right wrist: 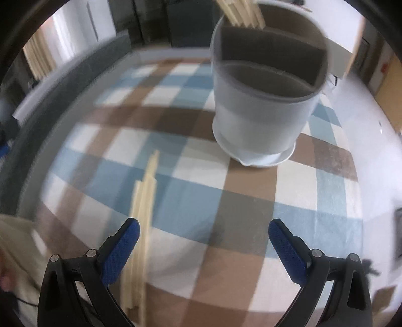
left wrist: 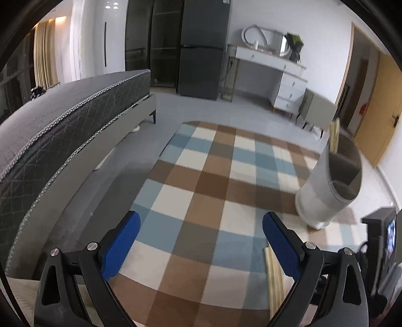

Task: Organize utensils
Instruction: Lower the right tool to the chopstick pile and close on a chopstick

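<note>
A white utensil holder (right wrist: 261, 105) with a grey divided inside stands upright on the checked rug; it shows at the right in the left wrist view as the holder (left wrist: 326, 186). Pale wooden chopsticks (right wrist: 241, 11) stick out of its far compartment. A loose bundle of chopsticks (right wrist: 144, 213) lies on the rug, just inside my right gripper's left finger. My right gripper (right wrist: 204, 232) is open above the rug, nothing between its pads. My left gripper (left wrist: 201, 226) is open too, with the same bundle (left wrist: 273, 279) lying by its right finger.
The checked brown, blue and cream rug (left wrist: 201, 176) covers the floor. A bed with a dark mattress (left wrist: 62, 120) runs along the left. A white desk (left wrist: 279, 73) and dark cabinet (left wrist: 198, 47) stand at the far wall. A dark device (left wrist: 382, 241) is at the right edge.
</note>
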The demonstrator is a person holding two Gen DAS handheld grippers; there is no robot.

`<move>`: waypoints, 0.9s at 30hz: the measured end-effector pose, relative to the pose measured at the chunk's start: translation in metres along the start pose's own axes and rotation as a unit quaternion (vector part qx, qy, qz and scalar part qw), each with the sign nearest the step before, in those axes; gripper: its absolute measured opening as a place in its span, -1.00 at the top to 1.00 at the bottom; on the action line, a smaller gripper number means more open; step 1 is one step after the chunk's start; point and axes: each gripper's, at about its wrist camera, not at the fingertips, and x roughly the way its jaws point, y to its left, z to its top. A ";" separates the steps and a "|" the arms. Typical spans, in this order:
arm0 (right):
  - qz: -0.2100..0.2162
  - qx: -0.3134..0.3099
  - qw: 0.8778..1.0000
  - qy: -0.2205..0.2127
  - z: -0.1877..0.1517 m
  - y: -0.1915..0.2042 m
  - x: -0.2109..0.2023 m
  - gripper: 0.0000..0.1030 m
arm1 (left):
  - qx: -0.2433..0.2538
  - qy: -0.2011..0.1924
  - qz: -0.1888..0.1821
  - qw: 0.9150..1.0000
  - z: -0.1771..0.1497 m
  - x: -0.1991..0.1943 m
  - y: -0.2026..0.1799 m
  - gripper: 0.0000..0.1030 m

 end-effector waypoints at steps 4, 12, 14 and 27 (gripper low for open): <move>0.023 -0.027 0.999 0.003 0.006 0.012 0.011 -1.00 | 0.002 0.025 -0.001 1.000 -0.002 0.009 0.002 -0.85; 0.057 -0.022 0.998 -0.021 0.023 0.016 0.016 -0.85 | -0.001 0.061 0.006 0.998 -0.004 0.024 0.006 -0.85; 0.050 -0.030 0.998 -0.015 0.025 0.019 0.021 -0.60 | -0.003 0.061 0.010 0.998 -0.003 0.024 0.007 -0.85; 0.057 -0.051 0.997 0.001 0.036 0.034 0.036 -0.05 | -0.013 0.089 0.016 0.996 -0.005 0.040 0.012 -0.85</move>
